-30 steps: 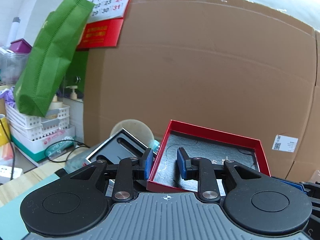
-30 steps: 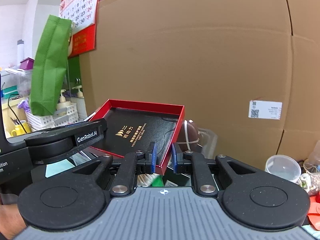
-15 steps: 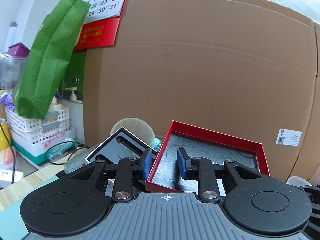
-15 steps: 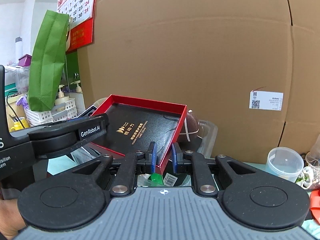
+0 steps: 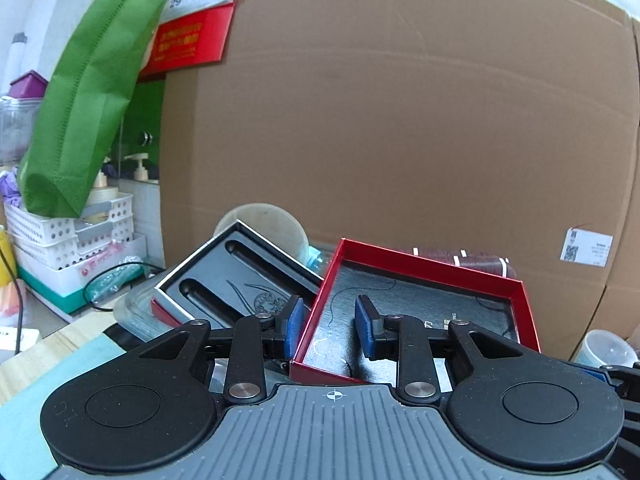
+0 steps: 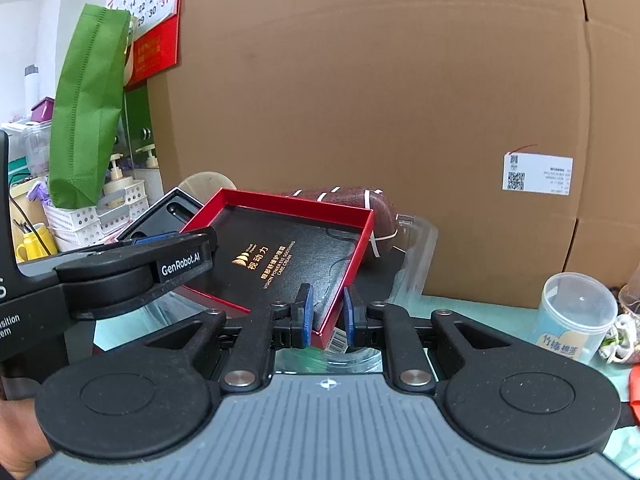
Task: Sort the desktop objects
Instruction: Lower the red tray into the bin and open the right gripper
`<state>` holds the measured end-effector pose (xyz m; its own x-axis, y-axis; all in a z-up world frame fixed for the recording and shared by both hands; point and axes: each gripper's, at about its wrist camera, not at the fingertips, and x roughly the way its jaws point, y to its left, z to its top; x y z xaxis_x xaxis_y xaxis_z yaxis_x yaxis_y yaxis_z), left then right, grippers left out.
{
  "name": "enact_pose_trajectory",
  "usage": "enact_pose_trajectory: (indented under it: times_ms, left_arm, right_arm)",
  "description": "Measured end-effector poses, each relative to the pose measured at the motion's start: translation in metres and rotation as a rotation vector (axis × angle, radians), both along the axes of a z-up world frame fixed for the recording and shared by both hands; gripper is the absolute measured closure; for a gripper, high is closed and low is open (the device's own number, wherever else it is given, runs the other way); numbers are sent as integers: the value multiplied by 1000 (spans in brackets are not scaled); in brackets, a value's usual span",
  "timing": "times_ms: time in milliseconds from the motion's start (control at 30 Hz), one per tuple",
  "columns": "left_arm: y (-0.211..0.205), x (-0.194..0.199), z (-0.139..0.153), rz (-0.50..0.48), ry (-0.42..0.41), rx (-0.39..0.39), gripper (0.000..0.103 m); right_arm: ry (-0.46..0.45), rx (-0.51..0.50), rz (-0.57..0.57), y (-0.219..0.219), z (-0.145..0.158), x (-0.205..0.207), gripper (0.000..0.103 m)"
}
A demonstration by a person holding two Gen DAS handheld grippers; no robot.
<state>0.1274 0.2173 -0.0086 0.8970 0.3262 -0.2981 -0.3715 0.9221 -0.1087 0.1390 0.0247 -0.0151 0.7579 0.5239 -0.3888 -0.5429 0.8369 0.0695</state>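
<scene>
A red box lid (image 5: 424, 308) with a black lining and gold print is held up, tilted, between both grippers. My left gripper (image 5: 327, 326) straddles the lid's left wall with a gap between wall and right pad. My right gripper (image 6: 325, 314) is shut on the lid's (image 6: 296, 248) right wall near its front corner. A black foam box insert (image 5: 236, 280) with two slots lies to the left, and shows in the right wrist view (image 6: 168, 212). A brown toy football (image 6: 352, 200) lies behind the lid.
A big cardboard box (image 6: 380, 100) stands right behind. A green bag (image 5: 84, 92) hangs over white baskets (image 5: 76, 240) at the left. A clear lidded tub (image 6: 576, 316) stands at the right. A round pale lid (image 5: 262, 224) leans on the cardboard. Clear plastic packaging (image 6: 416, 248) lies under the football.
Both grippers have lowered the red lid a little and tilted it flatter. The left jaws have opened slightly around the lid's wall. The football now shows behind the lid.
</scene>
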Motion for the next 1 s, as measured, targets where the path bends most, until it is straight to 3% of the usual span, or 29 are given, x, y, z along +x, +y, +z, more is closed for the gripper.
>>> enact_pose_trajectory:
  times_ms: [433,1000]
  left_arm:
    - [2,16,-3,-7,25,11,60]
    - [-3,3,-3,-26,58,7,60]
  right_arm:
    - [50,6,-4,2,-12,23,84]
    - [56,-7,3,-1,-9,17,81]
